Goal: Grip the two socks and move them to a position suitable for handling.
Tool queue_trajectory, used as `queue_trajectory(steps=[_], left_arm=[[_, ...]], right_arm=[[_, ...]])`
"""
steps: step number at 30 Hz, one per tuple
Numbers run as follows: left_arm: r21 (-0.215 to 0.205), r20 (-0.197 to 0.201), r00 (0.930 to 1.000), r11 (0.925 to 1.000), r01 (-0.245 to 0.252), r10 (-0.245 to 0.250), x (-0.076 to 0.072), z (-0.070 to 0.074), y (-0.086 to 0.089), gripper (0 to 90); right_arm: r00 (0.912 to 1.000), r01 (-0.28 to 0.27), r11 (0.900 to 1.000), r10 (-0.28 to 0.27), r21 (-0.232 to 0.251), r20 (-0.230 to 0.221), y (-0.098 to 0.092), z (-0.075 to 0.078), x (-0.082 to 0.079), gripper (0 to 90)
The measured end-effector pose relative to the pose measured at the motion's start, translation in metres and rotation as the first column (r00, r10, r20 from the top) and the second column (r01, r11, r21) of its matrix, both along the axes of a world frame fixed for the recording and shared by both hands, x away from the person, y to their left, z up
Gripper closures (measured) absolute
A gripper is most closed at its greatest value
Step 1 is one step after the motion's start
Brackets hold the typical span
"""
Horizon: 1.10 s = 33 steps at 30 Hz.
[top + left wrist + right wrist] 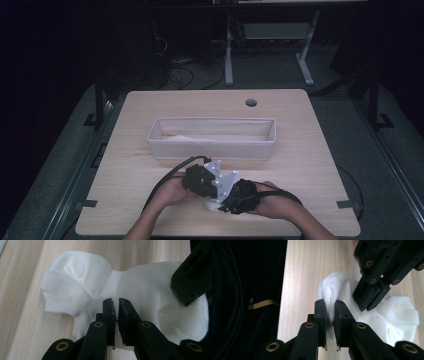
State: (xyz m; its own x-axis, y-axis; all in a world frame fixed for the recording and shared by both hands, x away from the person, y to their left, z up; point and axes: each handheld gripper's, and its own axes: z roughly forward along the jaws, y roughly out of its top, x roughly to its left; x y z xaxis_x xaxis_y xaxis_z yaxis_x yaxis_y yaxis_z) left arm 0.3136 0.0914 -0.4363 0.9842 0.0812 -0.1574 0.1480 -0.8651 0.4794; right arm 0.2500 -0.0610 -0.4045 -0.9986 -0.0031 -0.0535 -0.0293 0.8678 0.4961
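Note:
A white sock [82,282] lies crumpled on the wooden table [300,165], near its front edge [212,204]. My left gripper [116,305] points down onto the sock's middle, its jaws closed to a sliver with a thin pinch of fabric at the tips. My right gripper [329,307] is shut on a raised fold of the sock [332,287] at the end by the table edge. The two grippers meet tip to tip over the sock [217,197]. The right gripper's jaw [192,277] presses the sock's far side in the left gripper view; the left gripper [368,302] stands just beside my right jaws.
A long pale fabric bin [210,149] stands across the middle of the table, just beyond the hands. A round cable hole [251,102] sits at the back. Table legs and cables lie on the dark floor behind. A person's dark clothing [242,302] is past the front edge.

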Motion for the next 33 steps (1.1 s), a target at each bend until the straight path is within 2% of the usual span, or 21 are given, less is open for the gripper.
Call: queue_trajectory(steps=[11, 20, 33], left_arm=[[0.006, -0.039, 0.9992, 0.9999, 0.011, -0.010, -0.003, -0.006, -0.001, 82.5], [-0.025, -0.025, 0.9997, 0.9997, -0.002, 0.001, -0.001, 0.004, 0.004, 82.1], [-0.015, -0.024, 0.9996, 0.9998, 0.017, -0.017, -0.003, 0.004, 0.000, 80.6]], right_arm=[[0.9999, 0.006, 1.000, -0.007, 0.011, 0.016, -0.001, 0.005, 0.002, 81.5], [0.9999, 0.010, 1.000, -0.010, 0.015, 0.006, -0.002, 0.010, 0.000, 81.5], [0.9997, 0.001, 1.000, -0.002, 0.022, 0.023, -0.002, 0.022, -0.005, 81.5]])
